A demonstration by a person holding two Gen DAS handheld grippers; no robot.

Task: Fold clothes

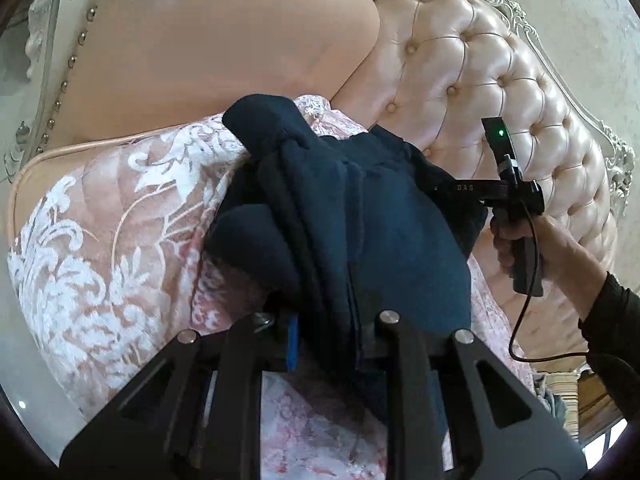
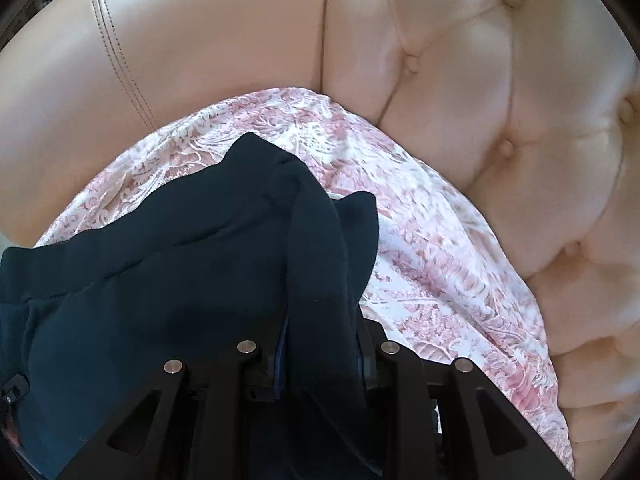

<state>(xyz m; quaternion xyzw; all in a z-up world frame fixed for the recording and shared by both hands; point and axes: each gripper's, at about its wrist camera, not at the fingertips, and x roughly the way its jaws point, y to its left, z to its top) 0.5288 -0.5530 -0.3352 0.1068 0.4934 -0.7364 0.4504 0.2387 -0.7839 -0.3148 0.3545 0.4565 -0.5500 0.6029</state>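
Both tools clamped on dark navy garment [image 1: 360, 216], bunched in layers over lace-covered sofa seat [image 1: 100, 248]: left gripper [image 1: 332, 340], right gripper [image 2: 320, 344] (fabric fills each jaw gap). Judgement: hold corners level, equal tension, lower evenly so edges align

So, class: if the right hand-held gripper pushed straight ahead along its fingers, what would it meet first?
The right hand-held gripper already clamps the dark garment. Beyond that fold, probably the pink lace cover, then the tufted backrest; depth is unclear.
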